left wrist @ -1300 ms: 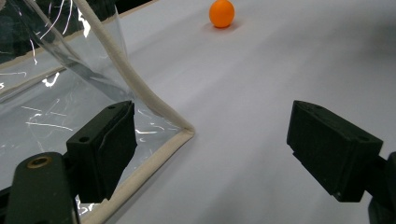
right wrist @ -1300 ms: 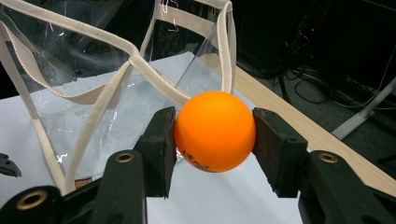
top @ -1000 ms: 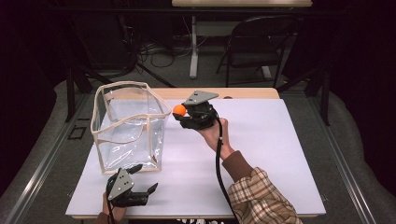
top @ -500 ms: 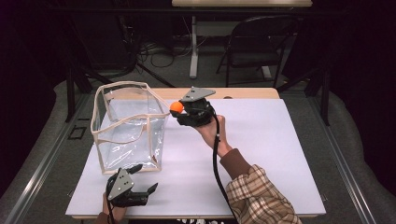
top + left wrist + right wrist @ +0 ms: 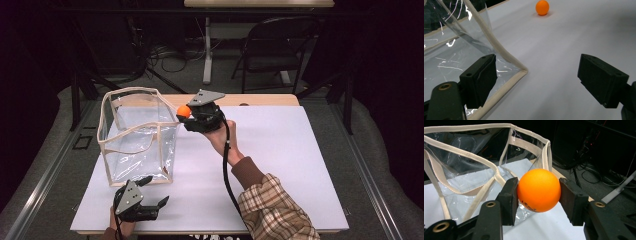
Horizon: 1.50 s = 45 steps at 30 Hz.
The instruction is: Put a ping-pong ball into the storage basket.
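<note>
An orange ball [image 5: 539, 190] is pinched between the two jaws of my right gripper [image 5: 185, 116], which is shut on it. The ball [image 5: 183, 111] hangs above the table, level with the right rim of a clear plastic bag with cream trim [image 5: 137, 137]. The bag stands upright with its mouth [image 5: 474, 162] open upward. My left gripper [image 5: 156, 192] rests low at the table's front left edge, open, with nothing between its jaws. It is just in front of the bag's near bottom corner [image 5: 522, 72]. A second orange ball [image 5: 542, 7] lies farther off on the table.
The white table top [image 5: 280, 165] stretches right of the bag. A sleeve in plaid [image 5: 277, 207] reaches in from the bottom right. Beyond the table stand a black folding chair [image 5: 275, 55], a white table leg [image 5: 207, 50] and loose cables on the floor.
My right gripper has carried the ball a little to the left, up to the bag's right rim. The left gripper has stayed where it was.
</note>
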Motion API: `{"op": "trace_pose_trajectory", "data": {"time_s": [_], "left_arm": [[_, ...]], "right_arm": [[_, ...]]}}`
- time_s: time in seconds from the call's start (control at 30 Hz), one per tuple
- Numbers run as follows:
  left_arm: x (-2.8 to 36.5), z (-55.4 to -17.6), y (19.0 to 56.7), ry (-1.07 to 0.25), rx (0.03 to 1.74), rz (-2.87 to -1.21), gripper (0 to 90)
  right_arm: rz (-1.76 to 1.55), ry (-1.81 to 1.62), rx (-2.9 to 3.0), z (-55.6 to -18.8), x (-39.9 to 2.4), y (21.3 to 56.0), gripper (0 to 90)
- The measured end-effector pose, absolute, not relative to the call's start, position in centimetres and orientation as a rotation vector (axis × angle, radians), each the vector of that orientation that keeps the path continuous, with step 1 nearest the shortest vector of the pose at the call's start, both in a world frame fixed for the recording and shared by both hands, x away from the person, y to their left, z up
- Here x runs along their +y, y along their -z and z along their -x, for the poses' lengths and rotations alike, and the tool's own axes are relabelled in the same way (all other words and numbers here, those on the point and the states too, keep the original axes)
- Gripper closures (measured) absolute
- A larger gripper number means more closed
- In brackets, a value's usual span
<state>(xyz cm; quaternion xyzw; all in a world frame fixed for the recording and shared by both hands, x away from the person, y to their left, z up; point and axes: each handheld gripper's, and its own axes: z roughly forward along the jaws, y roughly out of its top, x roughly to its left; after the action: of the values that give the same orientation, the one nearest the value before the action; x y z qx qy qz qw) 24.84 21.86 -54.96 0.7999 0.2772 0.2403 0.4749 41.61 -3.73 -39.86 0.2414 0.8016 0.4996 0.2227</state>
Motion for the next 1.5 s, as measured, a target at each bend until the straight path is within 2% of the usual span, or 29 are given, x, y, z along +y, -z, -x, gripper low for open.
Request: {"op": "trace_pose_trajectory", "data": {"time_s": [1.5], "left_arm": [[21.9,-24.8,54.9,-0.591,0.677,-1.953,16.1]], "right_arm": [[-0.601,-1.435,2.183,-42.8,1.0,38.3,50.9]]}}
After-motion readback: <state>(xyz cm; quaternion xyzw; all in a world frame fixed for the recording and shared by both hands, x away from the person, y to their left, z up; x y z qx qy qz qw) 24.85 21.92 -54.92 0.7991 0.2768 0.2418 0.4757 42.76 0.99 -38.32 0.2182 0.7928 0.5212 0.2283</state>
